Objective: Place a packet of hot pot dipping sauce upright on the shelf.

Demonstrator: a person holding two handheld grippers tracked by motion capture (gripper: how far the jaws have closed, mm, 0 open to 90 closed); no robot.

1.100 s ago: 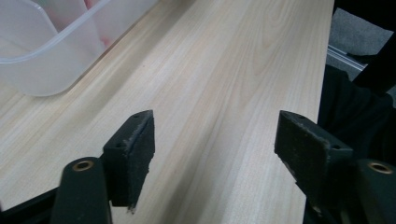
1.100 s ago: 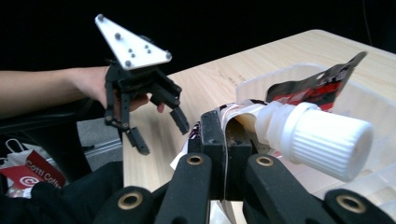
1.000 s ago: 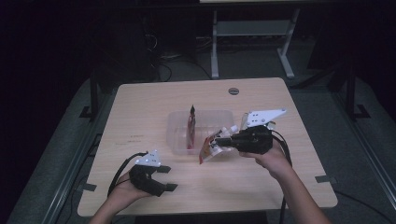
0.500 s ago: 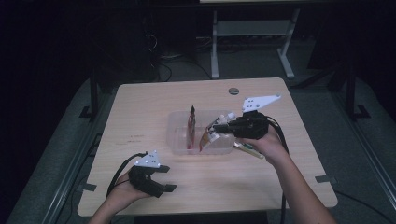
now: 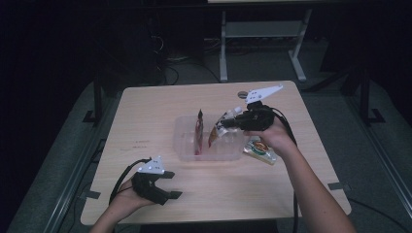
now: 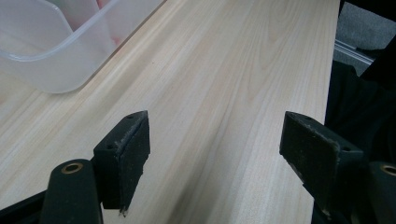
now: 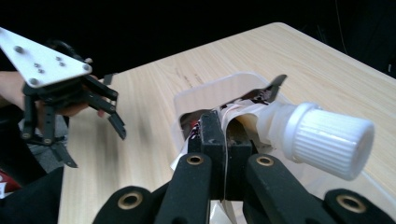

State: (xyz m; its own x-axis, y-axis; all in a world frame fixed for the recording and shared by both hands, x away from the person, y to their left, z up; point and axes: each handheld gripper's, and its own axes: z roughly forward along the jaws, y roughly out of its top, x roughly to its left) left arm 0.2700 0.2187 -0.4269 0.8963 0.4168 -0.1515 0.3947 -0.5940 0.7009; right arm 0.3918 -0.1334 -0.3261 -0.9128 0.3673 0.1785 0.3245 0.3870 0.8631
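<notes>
Spout pouch held over the bin, right gripper.
Table [image 5: 145, 116], clear bin [image 5: 187, 145]; right gripper [image 5: 224, 124] clamped on pouch [image 5: 217, 132] edge above bin — looks light, floppy, slick; grip near cap [image 7: 332, 139]. Left gripper [image 5: 171, 188] open, empty.

Clear container [image 6: 51, 56] cut off by the frame's top and left edges beyond the left gripper's fingers [image 6: 126, 154]. Spouted pouch [image 7: 261, 121] mostly hidden behind the right gripper's fingers [image 7: 212, 135]; its print too dim to read.
</notes>
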